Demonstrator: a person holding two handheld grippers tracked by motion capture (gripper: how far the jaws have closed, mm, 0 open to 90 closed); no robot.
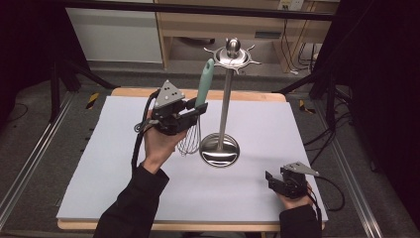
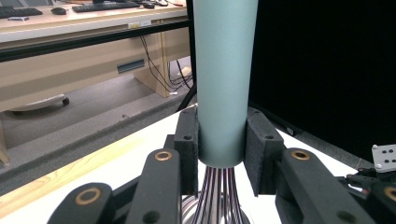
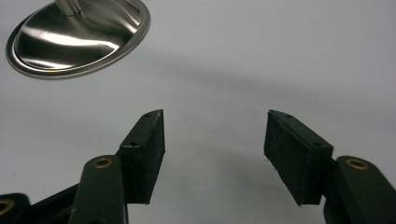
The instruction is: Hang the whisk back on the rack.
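Observation:
A whisk (image 1: pixel 204 82) with a pale teal handle (image 2: pixel 224 79) and wire loops (image 1: pixel 189 141) is held upright above the white table. My left gripper (image 1: pixel 195 111) is shut on the handle just above the wires, its pads (image 2: pixel 189 149) pressing both sides. Just right of the whisk stands a steel utensil stand (image 1: pixel 225 104) with a round base (image 1: pixel 219 150) and a hooked crown (image 1: pixel 233 54) on top. My right gripper (image 1: pixel 271 179) rests low at the table's near right, open with nothing between its pads (image 3: pixel 144 149). The stand's base (image 3: pixel 79 35) lies ahead of it to the left.
The white sheet (image 1: pixel 124 168) covers a wooden table. Metal rails (image 1: pixel 29 163) run along both sides, and black tripod legs (image 1: pixel 74 69) stand at the far corners. A desk (image 2: pixel 70 56) and cables lie beyond the far edge. A dark curtain (image 2: pixel 327 70) hangs to the right.

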